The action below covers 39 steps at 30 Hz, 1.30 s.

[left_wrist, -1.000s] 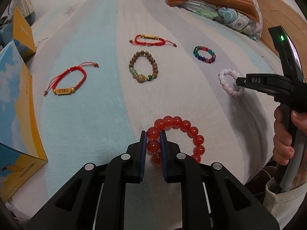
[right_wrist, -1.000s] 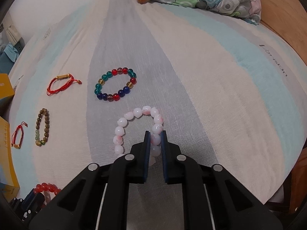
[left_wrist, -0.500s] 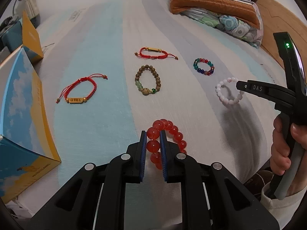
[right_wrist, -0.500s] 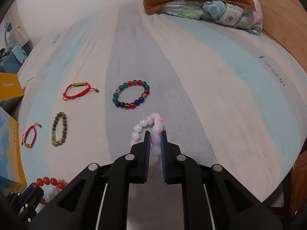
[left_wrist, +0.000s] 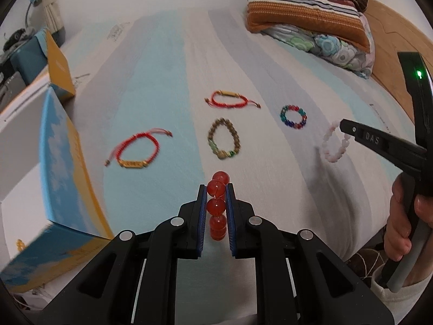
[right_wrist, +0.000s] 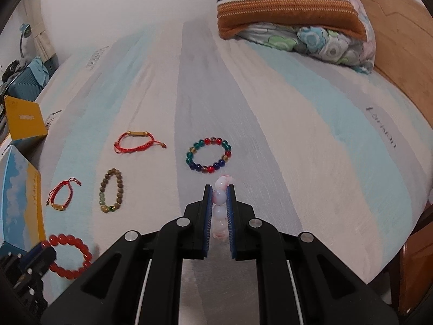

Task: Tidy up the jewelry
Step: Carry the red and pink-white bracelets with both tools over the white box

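1. The left tongs (left_wrist: 216, 189) are clamped on a red bead bracelet (left_wrist: 216, 205), lifted clear of the bed (left_wrist: 270, 189).
2. The right tongs (right_wrist: 219, 192) grip a pink-white bead bracelet (right_wrist: 219, 203), also raised off the bed; their side reads "DAS".
3. Print on the striped sheet (right_wrist: 297, 135) near the right edge is too blurred to read.
4. Four bracelets lie apart on the sheet: multicolour beads (right_wrist: 209, 155), brown beads (right_wrist: 111, 193), two red cords (right_wrist: 135, 142).
5. A blue-and-yellow box (left_wrist: 54, 189) stands at the left; its lettering is unreadable.
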Each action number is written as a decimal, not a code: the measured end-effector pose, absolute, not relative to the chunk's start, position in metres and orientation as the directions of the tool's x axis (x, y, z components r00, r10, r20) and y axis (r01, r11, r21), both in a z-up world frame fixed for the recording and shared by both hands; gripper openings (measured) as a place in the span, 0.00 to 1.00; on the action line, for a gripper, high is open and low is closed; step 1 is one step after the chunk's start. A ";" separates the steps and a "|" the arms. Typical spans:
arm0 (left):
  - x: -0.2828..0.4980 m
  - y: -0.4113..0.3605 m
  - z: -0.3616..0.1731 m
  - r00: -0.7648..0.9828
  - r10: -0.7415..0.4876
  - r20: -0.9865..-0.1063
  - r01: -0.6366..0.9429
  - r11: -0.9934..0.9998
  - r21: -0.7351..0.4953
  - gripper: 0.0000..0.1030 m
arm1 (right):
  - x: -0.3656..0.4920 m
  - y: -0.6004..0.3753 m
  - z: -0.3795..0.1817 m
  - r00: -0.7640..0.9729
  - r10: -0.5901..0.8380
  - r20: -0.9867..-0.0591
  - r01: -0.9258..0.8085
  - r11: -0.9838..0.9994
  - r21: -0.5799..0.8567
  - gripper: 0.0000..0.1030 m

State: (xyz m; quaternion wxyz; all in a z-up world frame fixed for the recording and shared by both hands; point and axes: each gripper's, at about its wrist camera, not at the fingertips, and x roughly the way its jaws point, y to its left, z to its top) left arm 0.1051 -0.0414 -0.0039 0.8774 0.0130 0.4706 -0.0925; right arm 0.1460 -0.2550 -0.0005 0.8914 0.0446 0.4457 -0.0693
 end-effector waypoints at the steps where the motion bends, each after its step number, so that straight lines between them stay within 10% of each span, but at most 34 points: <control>1: 0.106 -0.039 0.000 0.543 -0.149 -0.826 0.172 0.983 -0.064 0.13 | 0.146 -0.253 0.002 0.595 -0.084 -0.799 0.161 0.987 0.016 0.10; 39: 0.060 0.147 0.112 0.693 0.036 -0.720 -0.099 0.994 -0.047 0.13 | 0.124 -0.021 0.112 0.706 0.120 -0.698 -0.195 0.980 -0.029 0.10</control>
